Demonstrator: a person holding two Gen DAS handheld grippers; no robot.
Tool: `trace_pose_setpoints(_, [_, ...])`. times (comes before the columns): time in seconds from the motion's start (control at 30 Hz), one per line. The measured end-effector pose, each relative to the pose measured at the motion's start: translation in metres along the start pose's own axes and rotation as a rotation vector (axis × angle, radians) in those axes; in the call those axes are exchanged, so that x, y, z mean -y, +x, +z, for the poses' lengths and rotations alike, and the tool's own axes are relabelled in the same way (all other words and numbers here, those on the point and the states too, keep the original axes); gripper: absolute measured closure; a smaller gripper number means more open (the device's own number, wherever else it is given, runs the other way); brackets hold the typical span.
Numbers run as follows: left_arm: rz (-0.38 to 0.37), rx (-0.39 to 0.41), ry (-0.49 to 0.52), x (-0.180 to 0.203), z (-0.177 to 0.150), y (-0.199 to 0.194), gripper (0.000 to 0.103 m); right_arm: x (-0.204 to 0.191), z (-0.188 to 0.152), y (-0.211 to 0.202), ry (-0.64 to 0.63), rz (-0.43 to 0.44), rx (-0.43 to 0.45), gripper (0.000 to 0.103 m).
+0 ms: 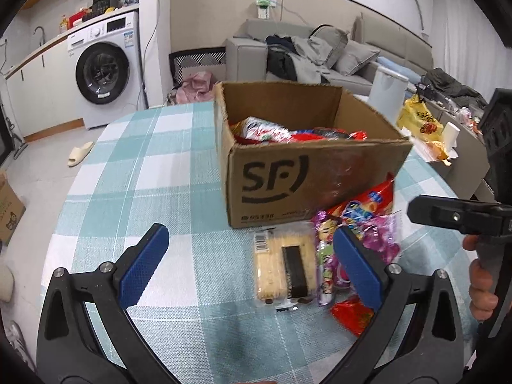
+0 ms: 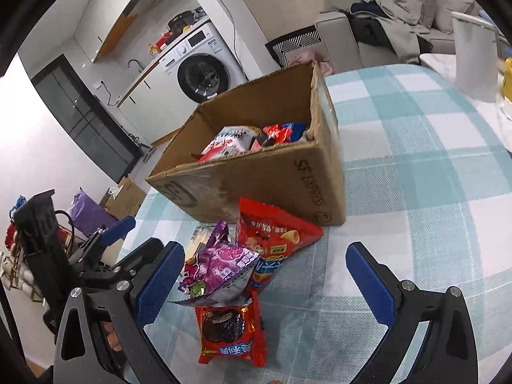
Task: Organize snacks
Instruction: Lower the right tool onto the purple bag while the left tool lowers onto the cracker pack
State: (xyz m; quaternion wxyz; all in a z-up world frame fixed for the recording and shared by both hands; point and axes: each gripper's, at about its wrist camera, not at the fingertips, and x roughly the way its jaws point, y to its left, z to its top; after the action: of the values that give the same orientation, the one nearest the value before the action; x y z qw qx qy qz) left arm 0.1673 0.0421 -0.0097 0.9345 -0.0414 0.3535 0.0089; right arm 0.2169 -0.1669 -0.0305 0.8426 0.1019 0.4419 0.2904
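— While my left claw [image 1: 249, 256] hangs spread and empty, what lies there?
— A pale wafer pack [image 1: 283, 267] flat on the tabletop [image 1: 144, 160], before the cardboard box [image 1: 288, 176].
— And right?
— My right claw [image 2: 265, 275] gapes over a red cookie pack [image 2: 232, 332], under a crumpled purple bag [image 2: 220, 265].

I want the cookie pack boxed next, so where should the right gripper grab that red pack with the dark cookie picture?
Probably from above, across its long side edges: the red cookie pack lies flat on the tablecloth, nearest the open right gripper. Its far end sits under the purple bag, so grip the free near half.
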Motion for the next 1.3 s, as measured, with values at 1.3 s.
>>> trace_pose_setpoints(1.3, [-0.055, -0.223, 0.025, -0.002, -0.028, 0.074, 0.001, -0.016, -0.019, 0.043, -0.011, 0.112, -0.143, 0.028])
